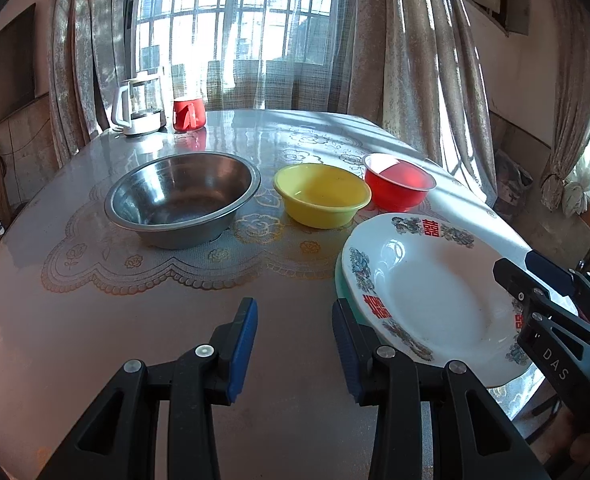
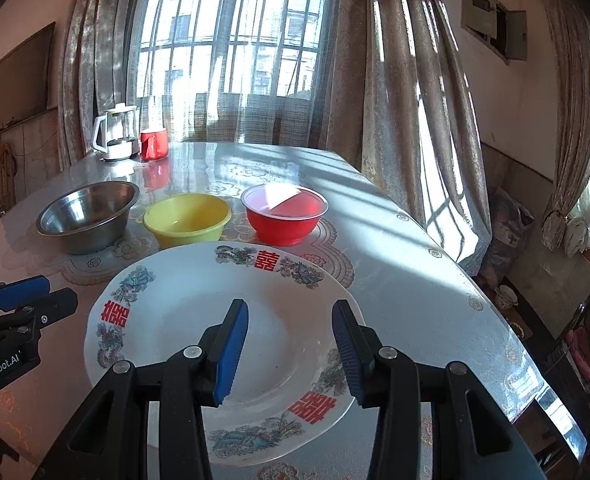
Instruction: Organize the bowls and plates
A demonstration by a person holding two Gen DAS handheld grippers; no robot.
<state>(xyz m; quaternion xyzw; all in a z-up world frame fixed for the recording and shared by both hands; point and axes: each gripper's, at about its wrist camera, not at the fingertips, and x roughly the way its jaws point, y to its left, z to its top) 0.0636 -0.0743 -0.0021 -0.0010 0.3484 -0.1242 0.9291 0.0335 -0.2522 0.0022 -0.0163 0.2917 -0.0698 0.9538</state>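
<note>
Left wrist view: my left gripper (image 1: 295, 344) hangs part-open, empty, over bare table (image 1: 135, 320) near its front edge. My right gripper (image 2: 291, 344), likewise part-open and holding nothing, hovers above the white plate (image 2: 183, 308) at the front right edge. Steel bowl (image 1: 183, 196), yellow bowl (image 1: 321, 194), red bowl (image 1: 399, 184) stand in a row mid-table, largest leftmost, probably ready for nesting.

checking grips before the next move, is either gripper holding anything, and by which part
Nothing is held. The left gripper is open over bare table; the right gripper is open above the plate.
</note>
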